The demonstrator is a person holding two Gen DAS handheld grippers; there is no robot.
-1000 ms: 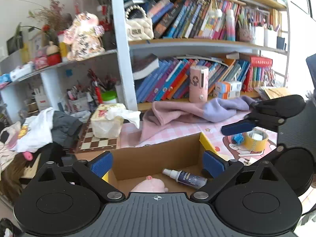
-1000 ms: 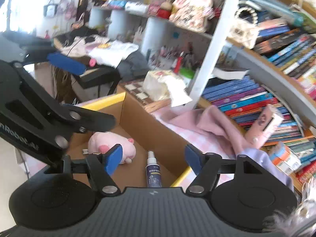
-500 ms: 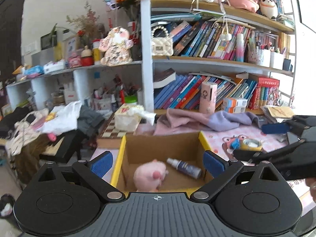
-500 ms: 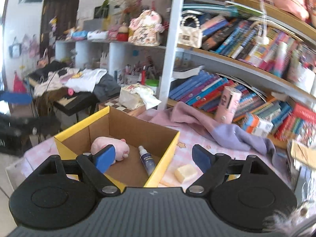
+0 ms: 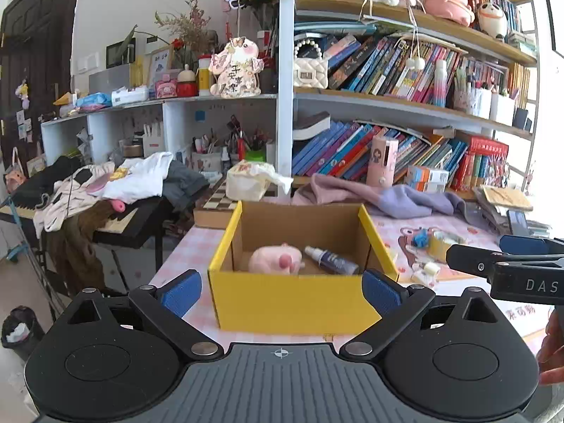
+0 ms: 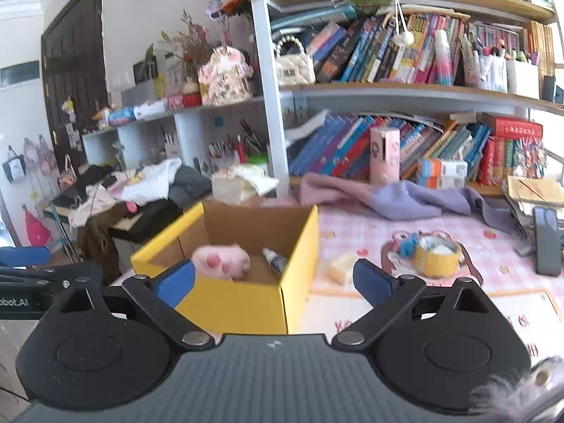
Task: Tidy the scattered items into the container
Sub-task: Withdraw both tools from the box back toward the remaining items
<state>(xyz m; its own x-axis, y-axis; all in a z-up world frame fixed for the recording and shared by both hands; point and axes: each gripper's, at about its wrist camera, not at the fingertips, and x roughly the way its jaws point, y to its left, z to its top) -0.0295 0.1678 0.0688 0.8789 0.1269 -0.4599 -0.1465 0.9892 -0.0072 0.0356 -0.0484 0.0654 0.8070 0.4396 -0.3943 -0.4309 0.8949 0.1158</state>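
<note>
Jaws on both tools stand spread wide with nothing between them: the left gripper (image 5: 280, 290) and the right gripper (image 6: 273, 278) have each drawn back and risen from close over the box a second ago to a standoff in front of it, so the whole yellow cardboard box (image 5: 296, 303) now shows where before only its inner wall did. Inside it lie the pink plush toy (image 5: 275, 259) and, just beside it to the right, the small spray bottle (image 5: 331, 264) on its side; both sat there a second ago too, so the retreat reads as the end of a drop-off, not a new pick. That leaves the loose things on the pink checked tabletop (image 6: 493, 246) to the right of the box: a pale yellowish block (image 6: 340, 268) near the box wall, then the yellow tape roll (image 6: 437, 255) with a small blue piece (image 6: 409, 245) touching it on a cartoon mat. I judge the block the likely next pick for the right tool, being nearest. Beyond lie a pink and lilac cloth (image 6: 387, 197) and the crowded bookshelf (image 6: 405, 88).
</note>
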